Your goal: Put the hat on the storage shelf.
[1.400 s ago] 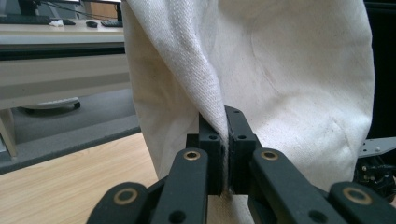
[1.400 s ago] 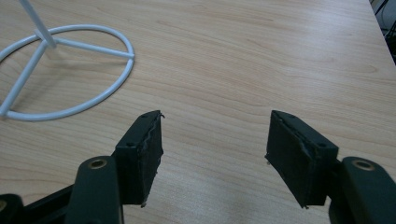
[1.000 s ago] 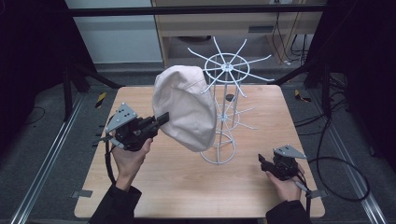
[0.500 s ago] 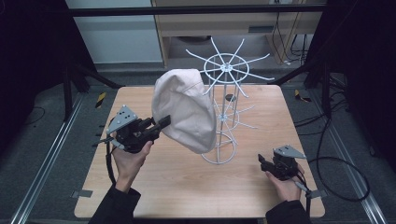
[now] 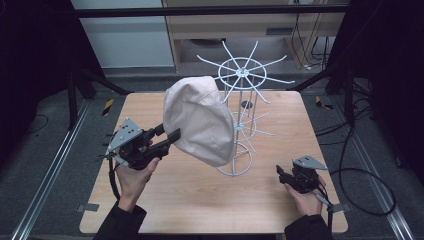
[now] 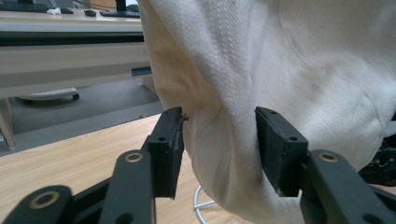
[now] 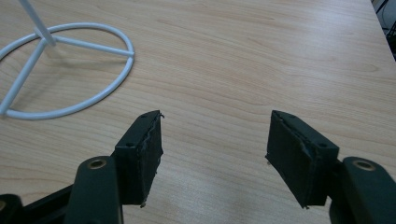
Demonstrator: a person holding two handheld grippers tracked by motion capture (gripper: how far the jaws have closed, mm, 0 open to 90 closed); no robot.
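Observation:
A cream fabric hat [image 5: 200, 120] hangs against the left side of a white wire rack [image 5: 242, 75] that stands on the wooden table [image 5: 210, 200]. My left gripper [image 5: 172, 134] is at the hat's lower left edge. In the left gripper view its jaws stand apart, open, on either side of a bulging fold of the hat [image 6: 224, 149], which does not look squeezed. My right gripper [image 5: 281, 172] rests low over the table at the front right, open with nothing between its fingers [image 7: 140, 154]. The rack's round base [image 7: 70, 70] lies ahead of it to the left.
The rack's spokes [image 5: 270, 77] spread wide above the table's back middle. A small dark object [image 5: 246, 104] lies on the table behind the rack. Dark frame rails [image 5: 45, 165] run along both sides of the table. Cables [image 5: 360, 175] trail off the right edge.
The hat and my left gripper have shifted very slightly. My right gripper has stayed where it was.

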